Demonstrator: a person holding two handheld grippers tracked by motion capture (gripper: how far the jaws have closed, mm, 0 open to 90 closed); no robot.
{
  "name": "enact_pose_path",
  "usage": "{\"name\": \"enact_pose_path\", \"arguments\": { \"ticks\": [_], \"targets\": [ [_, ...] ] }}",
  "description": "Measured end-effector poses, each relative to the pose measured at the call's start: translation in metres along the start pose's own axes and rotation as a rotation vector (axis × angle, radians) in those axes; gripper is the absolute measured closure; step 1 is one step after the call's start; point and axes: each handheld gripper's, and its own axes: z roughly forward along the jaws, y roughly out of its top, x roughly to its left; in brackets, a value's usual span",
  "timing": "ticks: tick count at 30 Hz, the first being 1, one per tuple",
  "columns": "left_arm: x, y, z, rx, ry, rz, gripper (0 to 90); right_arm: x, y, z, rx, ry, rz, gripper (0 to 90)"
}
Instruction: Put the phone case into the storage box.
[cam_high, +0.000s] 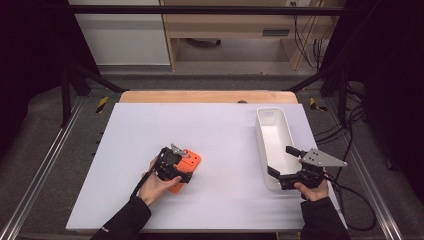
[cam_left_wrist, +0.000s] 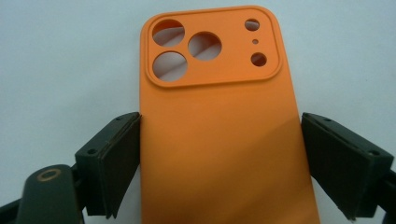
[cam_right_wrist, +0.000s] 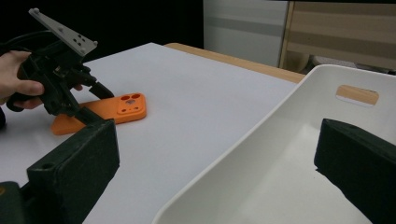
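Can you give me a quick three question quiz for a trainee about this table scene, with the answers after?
1. What colour is the phone case that the left gripper straddles?
2. True or false: the left gripper's jaws are clamped shut on the case.
3. Which wall of the white bin lies between the open jaws of the right gripper: A, the side wall facing the case, or B, the far end wall?

Key: 1. orange; 2. false, a gap shows at one jaw; 3. A.

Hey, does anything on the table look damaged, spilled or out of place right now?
Nothing stands out. The orange phone case lies flat and intact between the open left gripper jaws; the white bin sits upright.
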Motion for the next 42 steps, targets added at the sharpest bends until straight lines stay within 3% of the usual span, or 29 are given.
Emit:
{"name": "enact_pose_path", "arguments": {
  "ticks": [19,42],
  "targets": [
    [0.000,0.006,-0.022,-0.065,-0.033,0.007,14.4,0.000,0.000,0.000,-0.001,0.002,-0.003,0.4],
    [-0.001,0.008,-0.045,-0.140,-0.082,0.070,14.4,0.001,0.002,-0.001,-0.007,0.012,-0.016,0.4]
  ]
}}
